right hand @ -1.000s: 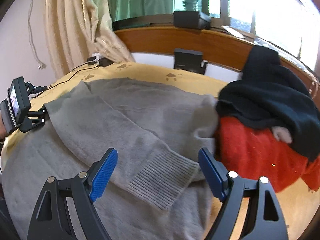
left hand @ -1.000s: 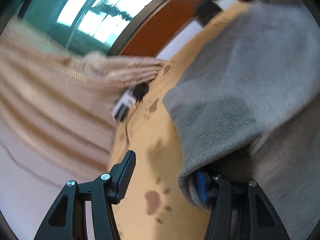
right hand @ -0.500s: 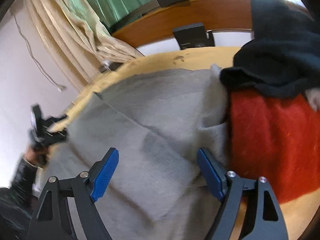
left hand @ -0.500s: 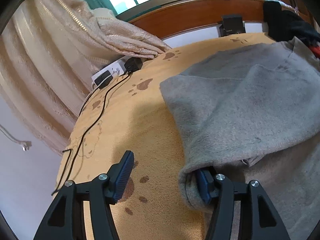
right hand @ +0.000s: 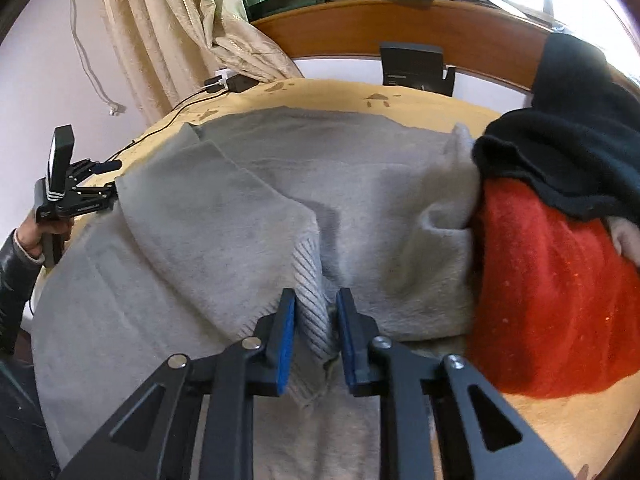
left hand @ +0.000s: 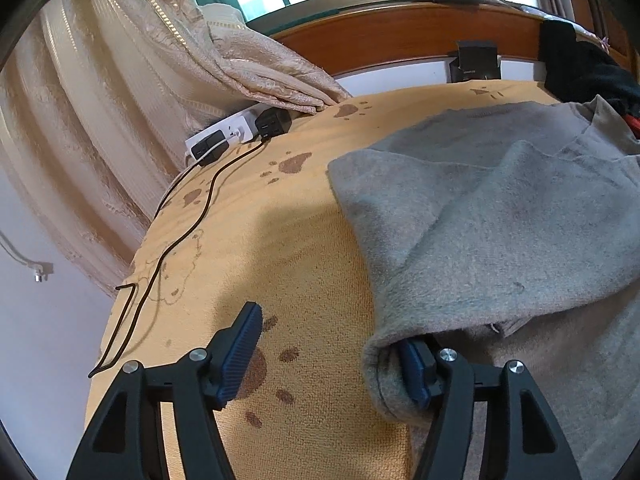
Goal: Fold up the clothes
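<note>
- Grey sweater (right hand: pixel 224 216): spread over a yellow bedspread (left hand: pixel 256 248) printed with brown paw marks; one sleeve is folded diagonally across the body, its ribbed cuff (right hand: pixel 310 300) lying nearest the right wrist camera.
- Right gripper (right hand: pixel 316 336): jaws have just been closing and now pinch the ribbed cuff, both blue pads pressed against the knit.
- Left gripper (left hand: pixel 328 354): jaws have just been opening and stand wide apart. The right-hand finger is tucked under a folded edge of the sweater; the left-hand finger (left hand: pixel 240 354) stands free above the bedspread, touching no cloth. Nothing is clamped between the pads.
- Left gripper as seen from the right wrist camera (right hand: pixel 90 188): at the left edge of the sweater, held by a hand (right hand: pixel 42 226) emerging from a dark sleeve.
- Red garment (right hand: pixel 540 292): touching the sweater's right side, with a black garment (right hand: pixel 572 148) heaped on top of it.
- Power strip (left hand: pixel 228 136): at the far corner of the bed, beside a beige curtain (left hand: pixel 132 92); a black cable (left hand: pixel 176 244) runs from it across the bedspread.
- Wooden headboard (right hand: pixel 400 28): along the far edge, with a small black box (right hand: pixel 412 64) in front of it.
</note>
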A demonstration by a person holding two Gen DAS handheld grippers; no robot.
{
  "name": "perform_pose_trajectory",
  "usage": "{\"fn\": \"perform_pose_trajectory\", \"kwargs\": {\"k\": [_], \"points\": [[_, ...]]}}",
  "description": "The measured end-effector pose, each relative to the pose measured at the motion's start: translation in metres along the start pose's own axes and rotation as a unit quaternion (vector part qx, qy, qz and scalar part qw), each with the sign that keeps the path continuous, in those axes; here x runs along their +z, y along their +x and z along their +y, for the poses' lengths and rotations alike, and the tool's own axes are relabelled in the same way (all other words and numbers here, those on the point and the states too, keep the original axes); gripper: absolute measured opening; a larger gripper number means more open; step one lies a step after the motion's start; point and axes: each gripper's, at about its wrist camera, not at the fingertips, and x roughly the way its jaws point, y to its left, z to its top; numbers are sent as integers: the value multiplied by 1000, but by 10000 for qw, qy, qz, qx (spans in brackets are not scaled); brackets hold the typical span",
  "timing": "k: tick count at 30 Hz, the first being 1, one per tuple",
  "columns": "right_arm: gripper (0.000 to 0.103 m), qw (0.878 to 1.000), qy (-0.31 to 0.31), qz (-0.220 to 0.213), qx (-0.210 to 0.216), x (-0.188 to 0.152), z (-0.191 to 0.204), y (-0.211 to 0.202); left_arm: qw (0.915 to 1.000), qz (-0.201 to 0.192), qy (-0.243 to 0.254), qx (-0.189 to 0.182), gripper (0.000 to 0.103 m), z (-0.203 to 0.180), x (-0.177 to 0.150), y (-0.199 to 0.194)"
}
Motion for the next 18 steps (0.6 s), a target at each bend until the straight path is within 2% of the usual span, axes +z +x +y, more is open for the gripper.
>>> {"fn": "perform_pose_trajectory", "kwargs": {"k": [7,10,11,13,15,18], "points": [[26,9909,1166,-117,668,-8,-34,-1,10000,-9,8,-17,67,0,0,0],[23,9937,996,-158,497,-5,-23,-2,10000,-6,-12,-20,68,0,0,0],[15,9947,907,-181,457,-1,-18,-2,10000,-2,-29,-24,68,1,0,0],[15,9965,684,-307,360,11,-7,-7,9999,17,-96,-33,70,2,0,1],[15,9968,422,-660,164,33,2,-24,9998,49,-201,-62,71,5,0,1],[14,9891,37,-1464,-122,67,17,-70,9996,69,-277,-72,71,6,-1,1]]}}
